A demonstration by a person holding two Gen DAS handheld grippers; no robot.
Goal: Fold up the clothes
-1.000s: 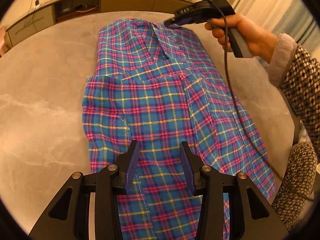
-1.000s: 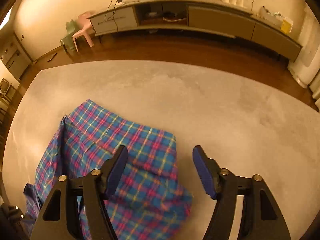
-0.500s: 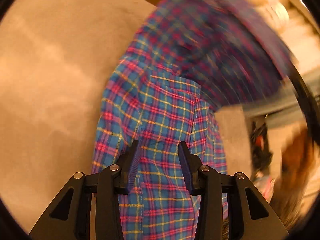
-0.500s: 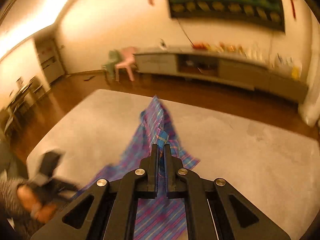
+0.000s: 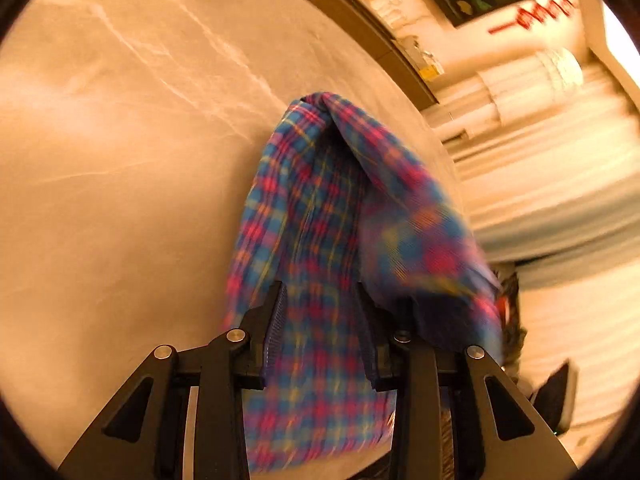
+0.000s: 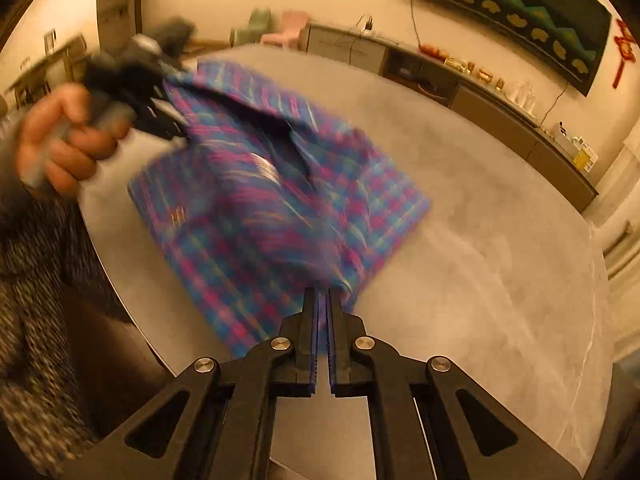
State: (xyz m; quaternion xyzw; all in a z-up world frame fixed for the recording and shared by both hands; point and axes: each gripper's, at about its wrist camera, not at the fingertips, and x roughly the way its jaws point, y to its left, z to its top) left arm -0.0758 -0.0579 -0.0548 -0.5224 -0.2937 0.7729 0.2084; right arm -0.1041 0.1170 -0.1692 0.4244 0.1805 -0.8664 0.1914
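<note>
A blue, pink and yellow plaid shirt [image 5: 316, 216] hangs off the grey table [image 5: 120, 160], blurred by motion. In the left wrist view my left gripper [image 5: 320, 312] has its jaws apart with cloth lying between the fingers. In the right wrist view the shirt [image 6: 256, 208] is lifted and folding over the table [image 6: 480, 240]. My right gripper [image 6: 323, 300] is shut on the shirt's edge. The left gripper [image 6: 160, 100] shows at the shirt's far corner, held by a hand, and seems to hold cloth.
A long low cabinet [image 6: 460, 88] with small items runs along the far wall under a dark wall hanging [image 6: 508, 8]. White curtains [image 5: 552, 168] hang past the table's right edge. The person's patterned sleeve [image 6: 36, 300] is at the left.
The shirt has been lifted from flat on the table and swung over in a fold. My right gripper closed on its edge. Both grippers moved fast and turned.
</note>
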